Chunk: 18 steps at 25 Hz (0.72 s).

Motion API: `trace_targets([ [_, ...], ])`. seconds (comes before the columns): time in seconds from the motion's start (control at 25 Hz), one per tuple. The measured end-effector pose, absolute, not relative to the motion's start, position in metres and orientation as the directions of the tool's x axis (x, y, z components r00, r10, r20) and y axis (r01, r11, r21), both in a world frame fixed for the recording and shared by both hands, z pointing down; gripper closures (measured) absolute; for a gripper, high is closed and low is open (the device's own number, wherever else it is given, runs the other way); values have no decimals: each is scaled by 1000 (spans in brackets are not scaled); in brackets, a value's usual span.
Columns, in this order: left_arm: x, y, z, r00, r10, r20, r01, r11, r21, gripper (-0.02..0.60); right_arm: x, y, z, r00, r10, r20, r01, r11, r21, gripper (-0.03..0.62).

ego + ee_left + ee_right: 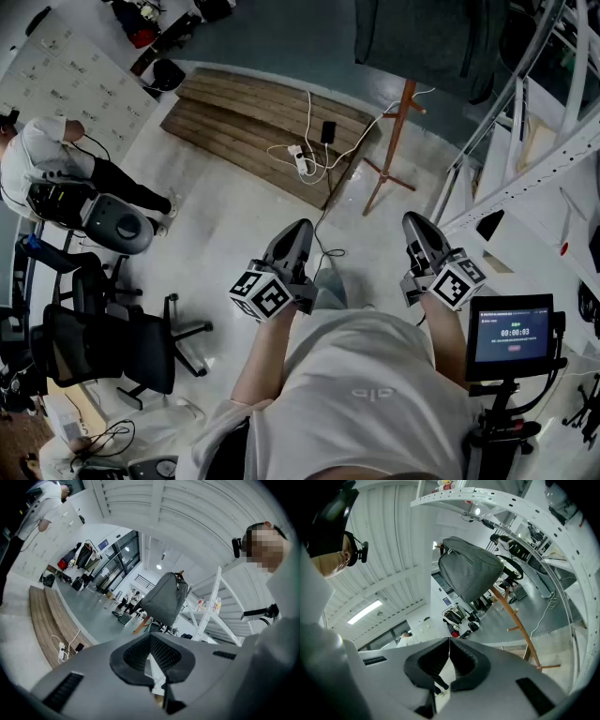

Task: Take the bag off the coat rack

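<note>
Evidently the task has not started: the bag hangs on the rack and neither gripper has hold of anything. The reach, the grasp and the lift clear of the peg are all outstanding.

Rack (pixel 392 141): a wooden pole on splayed feet, right of centre in the upper head view, on pale floor.

Bag (pixel 427 33): at the top edge of the head view, hung from the rack's top. It is dark grey fabric, soft-sided and full-bodied, with a seam or zip along its upper edge. It fills the upper middle of the right gripper view.

Left gripper (pixel 300 228) and right gripper (pixel 417 221): both sit in the lower middle of the head view. Both are clenched on nothing and well apart from the bag.
</note>
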<state>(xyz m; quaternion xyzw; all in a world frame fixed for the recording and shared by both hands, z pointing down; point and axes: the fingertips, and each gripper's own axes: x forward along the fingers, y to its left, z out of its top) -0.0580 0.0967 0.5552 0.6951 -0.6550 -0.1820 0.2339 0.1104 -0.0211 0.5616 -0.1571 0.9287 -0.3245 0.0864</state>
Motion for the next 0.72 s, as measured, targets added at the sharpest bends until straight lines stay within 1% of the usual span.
trace_targets([
  [0.2,-130,58,547,95,-994,55,-819,-46,572,575,35,-51,545,-935,-350,-58,-241,746,-621,583],
  [0.44,-224,-4,540,124,-992,33,-815,-83,573,575,-66,-109,530,-933,-346,-97,-226,776,-589,583],
  [0.6,-258,-22,530,127,-991,29,-814,-87,574,575,-109,-125,511,-937,-333,-110,-213,790,-575,583],
  [0.72,-268,-30,528,114,-993,25,-814,-79,576,575,-123,-134,507,-943,-313,-113,-197,796,-572,583],
])
